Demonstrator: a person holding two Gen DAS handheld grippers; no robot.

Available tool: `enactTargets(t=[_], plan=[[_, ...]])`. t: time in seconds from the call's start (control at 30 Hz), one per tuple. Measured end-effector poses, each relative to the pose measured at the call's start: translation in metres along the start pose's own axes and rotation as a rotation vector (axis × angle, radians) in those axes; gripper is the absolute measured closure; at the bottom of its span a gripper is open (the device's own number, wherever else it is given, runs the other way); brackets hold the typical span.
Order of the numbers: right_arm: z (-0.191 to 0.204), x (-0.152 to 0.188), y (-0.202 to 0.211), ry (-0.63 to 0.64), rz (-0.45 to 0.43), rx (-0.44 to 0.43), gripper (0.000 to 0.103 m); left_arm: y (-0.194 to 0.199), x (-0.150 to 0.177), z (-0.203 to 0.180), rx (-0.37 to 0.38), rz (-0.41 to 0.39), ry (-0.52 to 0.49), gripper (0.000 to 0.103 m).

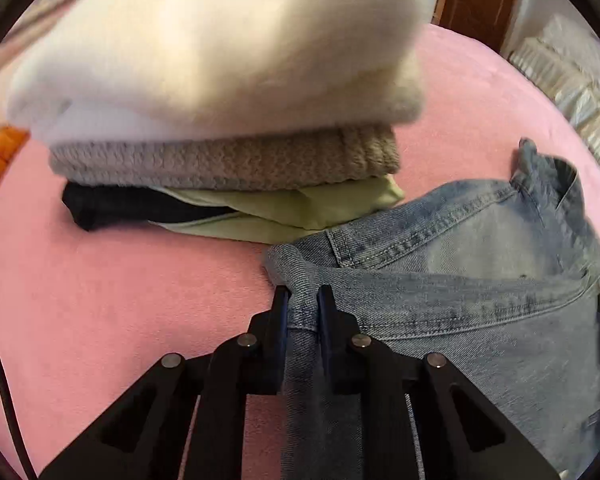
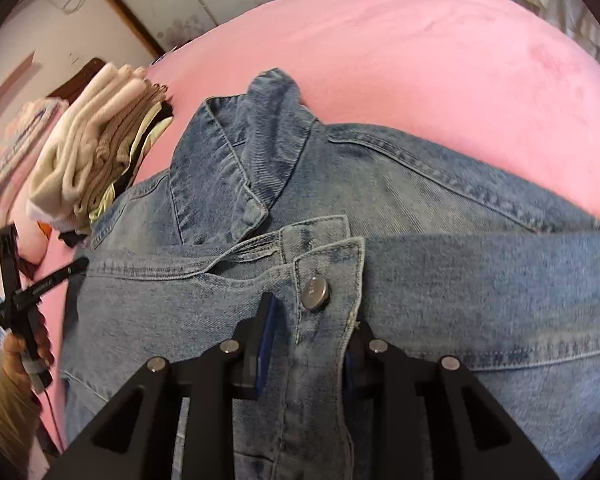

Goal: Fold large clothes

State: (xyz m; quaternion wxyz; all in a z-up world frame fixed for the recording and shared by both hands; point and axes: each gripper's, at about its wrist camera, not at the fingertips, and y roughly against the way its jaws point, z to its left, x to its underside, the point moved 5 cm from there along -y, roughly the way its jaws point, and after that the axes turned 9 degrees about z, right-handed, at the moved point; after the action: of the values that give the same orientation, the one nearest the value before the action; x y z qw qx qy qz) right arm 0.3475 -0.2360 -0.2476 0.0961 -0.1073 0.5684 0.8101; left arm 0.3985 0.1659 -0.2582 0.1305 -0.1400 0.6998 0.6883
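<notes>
Pink bed cover [image 2: 439,60] spanning both views, serving as the folding surface. Denim jacket [image 2: 439,240], light-washed and stiff-seamed, lying on the cover near its front, collar [image 2: 236,168] turned toward the far side and a metal button [image 2: 315,292] showing on the placket; the cloth is already doubled on itself, so the step in hand is judged to be a mid-fold carry of an edge across the body. Stack of folded clothes [image 1: 220,120] just beyond the jacket's left corner: cream fleece on top, beige knit, green and black pieces beneath. Left gripper [image 1: 303,296], fingers pressed together on a bunched edge of the denim. Right gripper [image 2: 311,320], fingers set either side of the button placket and pinching it, though somewhat wider apart. The next move likely calls for both grips to travel together, keeping the edge taut and level, then to lay it square on the jacket body before release; heavy denim tends to sag between two holds.
</notes>
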Motion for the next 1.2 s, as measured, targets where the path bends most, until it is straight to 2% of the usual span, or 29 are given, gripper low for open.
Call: enactTargets(t=[0.03, 0.1, 0.13, 0.2, 0.27, 0.33, 0.37, 0.47, 0.53, 0.6, 0.7, 0.8, 0.9, 0.97, 1.03, 1.1, 1.13, 1.17, 1.2], plan=[[0.003, 0.000, 0.004, 0.026, -0.019, 0.026, 0.093, 0.005, 0.001, -0.001, -0.016, -0.031, -0.006, 0.094], [0.007, -0.001, 0.019, 0.027, -0.079, 0.001, 0.094, 0.025, 0.005, -0.002, -0.039, -0.131, -0.006, 0.094], [0.010, -0.002, 0.032, 0.029, -0.136, -0.025, 0.094, 0.036, 0.007, -0.002, -0.053, -0.183, -0.002, 0.094], [0.014, -0.005, 0.048, 0.034, -0.235, -0.038, 0.094, 0.042, 0.009, -0.001, -0.068, -0.224, -0.002, 0.094], [0.011, -0.008, 0.038, 0.021, -0.224, -0.002, 0.093, 0.030, 0.010, 0.000, -0.088, -0.195, -0.011, 0.094], [0.005, -0.008, 0.005, -0.004, -0.105, 0.069, 0.091, 0.012, 0.011, -0.002, -0.109, -0.143, -0.026, 0.092], [0.004, -0.006, -0.005, -0.007, -0.067, 0.103, 0.083, 0.006, 0.010, -0.002, -0.118, -0.125, -0.030, 0.091], [0.004, -0.004, 0.009, -0.036, -0.087, 0.129, 0.075, 0.013, 0.012, -0.001, -0.151, -0.106, -0.041, 0.082], [0.007, 0.001, 0.027, -0.037, -0.102, 0.163, 0.074, 0.026, 0.017, 0.002, -0.170, -0.083, -0.031, 0.058], [0.013, 0.008, 0.046, -0.018, -0.134, 0.198, 0.074, 0.045, 0.023, 0.003, -0.163, -0.088, -0.020, 0.052], [0.036, 0.027, 0.071, 0.033, -0.185, 0.227, 0.074, 0.082, 0.040, 0.001, -0.101, -0.109, 0.033, 0.048], [0.082, 0.046, 0.077, 0.090, -0.200, 0.142, 0.074, 0.107, 0.064, -0.025, 0.046, -0.106, 0.086, 0.041], [0.133, 0.063, 0.066, 0.144, -0.199, 0.049, 0.074, 0.110, 0.083, -0.062, 0.123, -0.092, 0.102, 0.040], [0.153, 0.066, 0.053, 0.150, -0.188, 0.029, 0.074, 0.104, 0.091, -0.087, 0.146, -0.099, 0.093, 0.040], [0.158, 0.068, 0.026, 0.142, -0.159, 0.036, 0.074, 0.089, 0.100, -0.102, 0.112, -0.095, 0.082, 0.040], [0.146, 0.068, 0.006, 0.127, -0.119, 0.081, 0.074, 0.064, 0.107, -0.102, 0.043, -0.062, 0.070, 0.040], [0.129, 0.069, -0.006, 0.112, -0.089, 0.137, 0.074, 0.048, 0.114, -0.096, -0.007, -0.029, 0.061, 0.040], [0.115, 0.070, -0.009, 0.102, -0.085, 0.159, 0.080, 0.039, 0.118, -0.088, -0.033, -0.023, 0.052, 0.039], [0.092, 0.071, -0.005, 0.083, -0.109, 0.186, 0.081, 0.036, 0.121, -0.084, -0.024, -0.034, 0.040, 0.038]])
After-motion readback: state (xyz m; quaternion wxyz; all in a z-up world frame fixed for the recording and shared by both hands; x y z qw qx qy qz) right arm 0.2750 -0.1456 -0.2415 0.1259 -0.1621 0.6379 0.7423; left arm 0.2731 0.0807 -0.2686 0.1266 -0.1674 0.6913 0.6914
